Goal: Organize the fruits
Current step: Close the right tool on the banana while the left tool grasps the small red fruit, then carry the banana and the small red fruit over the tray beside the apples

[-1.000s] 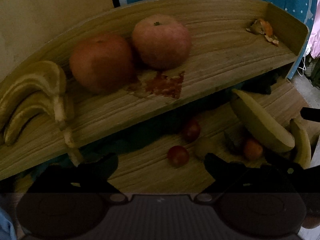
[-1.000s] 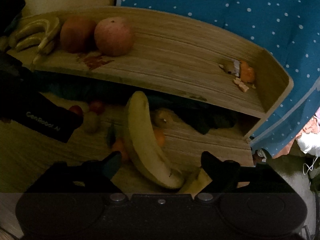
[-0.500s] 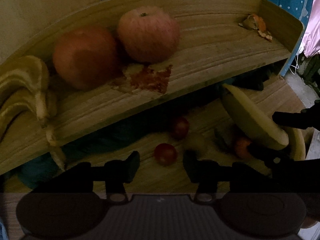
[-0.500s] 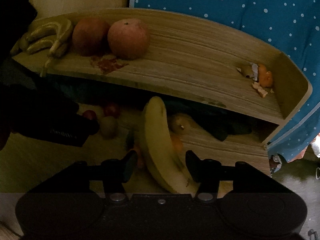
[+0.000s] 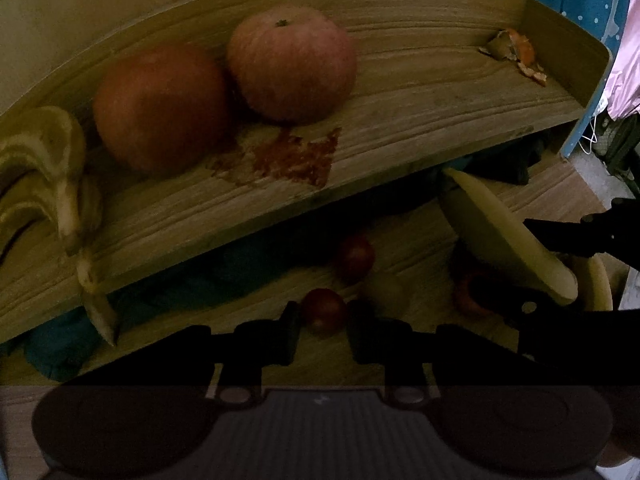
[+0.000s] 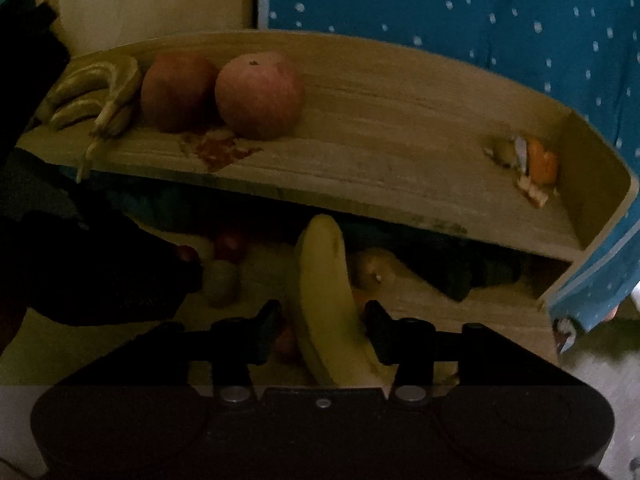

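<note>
Left wrist view: left gripper (image 5: 323, 322) has its fingers narrowed around a small red tomato (image 5: 323, 311) on the lower board (image 5: 400, 240), though contact is unclear; squeeze gently, centred, before lifting so it does not roll. Right wrist view: right gripper (image 6: 322, 326) brackets the banana (image 6: 326, 304), right finger touching, left apart; grip mid-body and lift level, clear of the upper shelf (image 6: 360, 148).

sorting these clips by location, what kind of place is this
Probably a dimly lit home room: a two-level wooden shelf holding apples and bananas, with blue polka-dot fabric behind.
</note>
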A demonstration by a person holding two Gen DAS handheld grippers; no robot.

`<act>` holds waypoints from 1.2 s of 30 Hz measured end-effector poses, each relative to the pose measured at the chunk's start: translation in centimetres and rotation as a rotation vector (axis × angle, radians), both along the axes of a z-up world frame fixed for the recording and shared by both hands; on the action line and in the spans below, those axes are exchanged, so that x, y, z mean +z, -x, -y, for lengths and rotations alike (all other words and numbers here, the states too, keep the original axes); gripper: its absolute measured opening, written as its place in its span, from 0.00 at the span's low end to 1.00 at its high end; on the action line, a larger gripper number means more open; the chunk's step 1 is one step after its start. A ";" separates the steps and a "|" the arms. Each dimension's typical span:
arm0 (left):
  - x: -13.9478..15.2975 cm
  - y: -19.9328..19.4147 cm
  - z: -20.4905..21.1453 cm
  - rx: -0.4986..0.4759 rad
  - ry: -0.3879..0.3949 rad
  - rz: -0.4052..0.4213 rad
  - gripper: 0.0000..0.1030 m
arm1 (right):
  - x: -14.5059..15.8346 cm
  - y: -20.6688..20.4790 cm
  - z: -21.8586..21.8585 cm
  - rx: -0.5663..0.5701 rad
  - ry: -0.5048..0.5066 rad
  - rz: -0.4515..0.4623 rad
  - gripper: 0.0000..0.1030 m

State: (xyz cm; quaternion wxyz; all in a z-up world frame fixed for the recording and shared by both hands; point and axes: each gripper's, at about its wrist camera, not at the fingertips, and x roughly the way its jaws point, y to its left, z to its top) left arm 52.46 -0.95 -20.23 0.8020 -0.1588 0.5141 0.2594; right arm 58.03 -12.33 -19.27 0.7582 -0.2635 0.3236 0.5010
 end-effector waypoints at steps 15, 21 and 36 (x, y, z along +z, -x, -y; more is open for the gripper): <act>1.3 2.3 1.5 0.002 0.026 0.041 0.26 | 1.0 1.9 1.0 -0.023 -0.062 0.049 0.35; 3.1 4.1 1.2 -0.009 0.024 0.077 0.26 | 3.0 3.5 2.1 -0.063 -0.128 0.041 0.34; 8.2 9.9 3.4 -0.090 0.006 0.169 0.26 | 8.6 10.1 7.0 -0.195 -0.213 0.120 0.34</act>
